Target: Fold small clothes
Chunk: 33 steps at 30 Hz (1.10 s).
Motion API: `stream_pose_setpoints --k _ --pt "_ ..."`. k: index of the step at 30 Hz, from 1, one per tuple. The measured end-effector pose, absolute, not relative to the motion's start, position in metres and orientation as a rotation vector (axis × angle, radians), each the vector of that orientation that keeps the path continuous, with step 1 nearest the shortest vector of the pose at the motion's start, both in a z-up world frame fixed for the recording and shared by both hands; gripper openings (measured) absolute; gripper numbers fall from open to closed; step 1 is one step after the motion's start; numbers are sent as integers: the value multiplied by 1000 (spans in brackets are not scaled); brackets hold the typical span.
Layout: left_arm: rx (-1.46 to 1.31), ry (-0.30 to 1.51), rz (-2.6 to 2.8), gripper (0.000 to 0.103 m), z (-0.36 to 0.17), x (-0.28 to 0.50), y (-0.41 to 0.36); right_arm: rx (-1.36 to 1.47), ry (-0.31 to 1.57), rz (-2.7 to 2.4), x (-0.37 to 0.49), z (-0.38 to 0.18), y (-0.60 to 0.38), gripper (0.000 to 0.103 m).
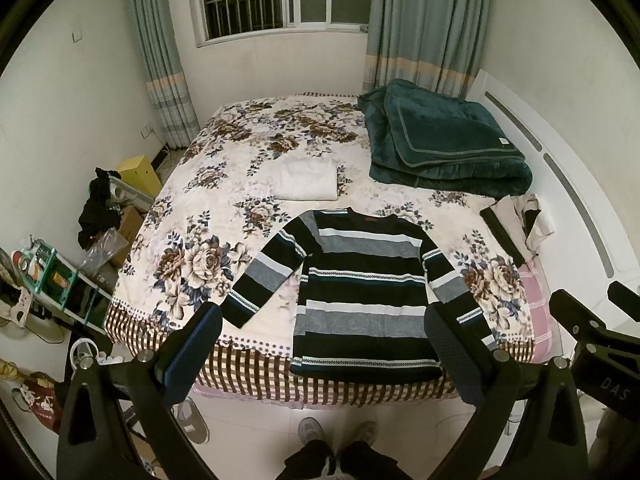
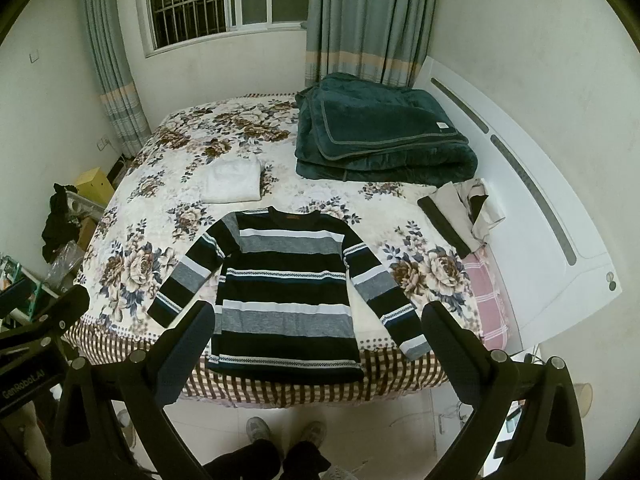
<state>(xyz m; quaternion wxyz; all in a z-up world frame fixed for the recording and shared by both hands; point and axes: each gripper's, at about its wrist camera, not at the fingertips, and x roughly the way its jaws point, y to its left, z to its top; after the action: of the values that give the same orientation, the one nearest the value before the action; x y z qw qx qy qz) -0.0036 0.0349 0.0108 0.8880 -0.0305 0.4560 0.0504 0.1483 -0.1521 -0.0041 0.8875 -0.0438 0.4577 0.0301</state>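
1. The left claw [image 1: 324, 344] is spread wide and holds nothing; it hangs above the near edge of the bed [image 1: 168, 216], with the striped sweater's hem showing between its fingers.
2. The right claw [image 2: 320, 336] is also spread wide and holds nothing, above the same near edge, framing the sweater's lower half.
3. The striped sweater [image 1: 360, 280] lies flat on the floral bedspread at the near side of the bed, collar away from the person, both sleeves angled outward, hem at the bed's edge.
4. A folded white cloth [image 1: 308, 180] lies beyond the sweater's collar, towards the middle of the bed.
5. A folded dark green blanket [image 1: 444, 140] sits at the far right of the bed, beyond the sweater.
6. A crumpled beige and black garment [image 1: 516, 224] lies right of the sweater, near the headboard [image 1: 560, 152].
7. The person's shoes [image 1: 340, 432] stand on the floor before the bed.
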Motion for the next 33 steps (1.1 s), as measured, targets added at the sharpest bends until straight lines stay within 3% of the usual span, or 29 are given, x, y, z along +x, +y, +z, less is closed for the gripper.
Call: stream_pose_setpoints --k 17,22,26,33 --pt "-88 957 108 103 -14 22 38 13 1020 41 163 -25 -147 103" --pt "-18 931 144 103 -63 66 44 159 1091 -85 203 -97 -201 103" --pt "60 950 159 103 -130 114 40 268 1165 -244 241 -186 -274 103" --pt "56 1137 208 103 -267 187 23 549 1293 -444 293 -361 -424 103"
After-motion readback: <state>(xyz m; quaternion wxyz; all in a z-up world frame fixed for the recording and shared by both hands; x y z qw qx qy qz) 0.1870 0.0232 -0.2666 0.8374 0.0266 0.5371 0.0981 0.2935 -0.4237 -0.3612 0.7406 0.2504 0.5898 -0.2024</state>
